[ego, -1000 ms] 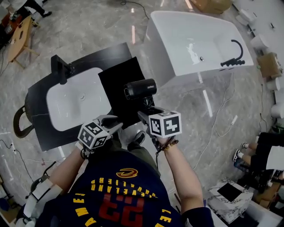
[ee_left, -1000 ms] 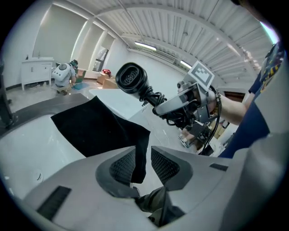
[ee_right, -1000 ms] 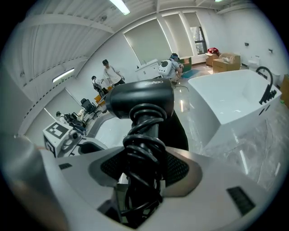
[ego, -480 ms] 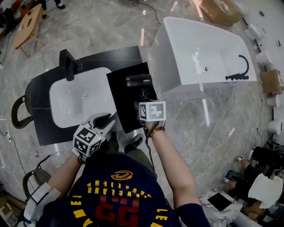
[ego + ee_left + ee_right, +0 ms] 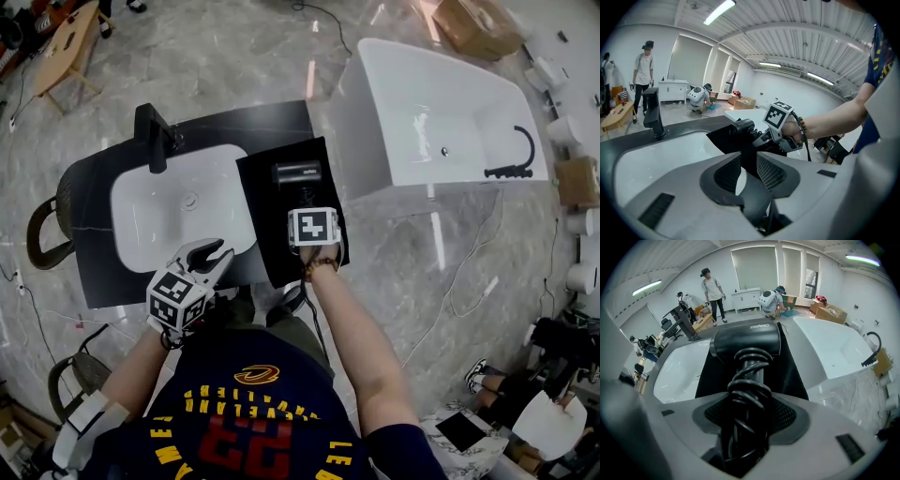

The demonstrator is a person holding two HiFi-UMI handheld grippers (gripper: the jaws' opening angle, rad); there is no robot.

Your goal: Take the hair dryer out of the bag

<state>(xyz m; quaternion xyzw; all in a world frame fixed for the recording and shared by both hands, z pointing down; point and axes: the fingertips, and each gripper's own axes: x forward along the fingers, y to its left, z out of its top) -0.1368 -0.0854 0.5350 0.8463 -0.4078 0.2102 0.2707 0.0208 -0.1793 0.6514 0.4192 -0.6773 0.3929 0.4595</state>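
I'm looking down on a glossy grey marble floor point(image 5: 187, 56) that mirrors the lights overhead. A black tabletop point(image 5: 244, 117) carries a sunken white sink basin point(image 5: 178, 211), with a black faucet point(image 5: 153, 136) at the basin's far left corner. Just beside the tabletop's right edge stands a white bathtub point(image 5: 441, 122) with a black tap point(image 5: 514, 164) on its right end. A wooden table point(image 5: 66, 52) sits far left, and a cardboard box point(image 5: 478, 23) lies beyond the tub. The walls are white. Tall shaded windows point(image 5: 761, 268) rise behind a white cabinet point(image 5: 747, 296), and tube lights point(image 5: 719, 11) hang under a ribbed ceiling point(image 5: 801, 42).
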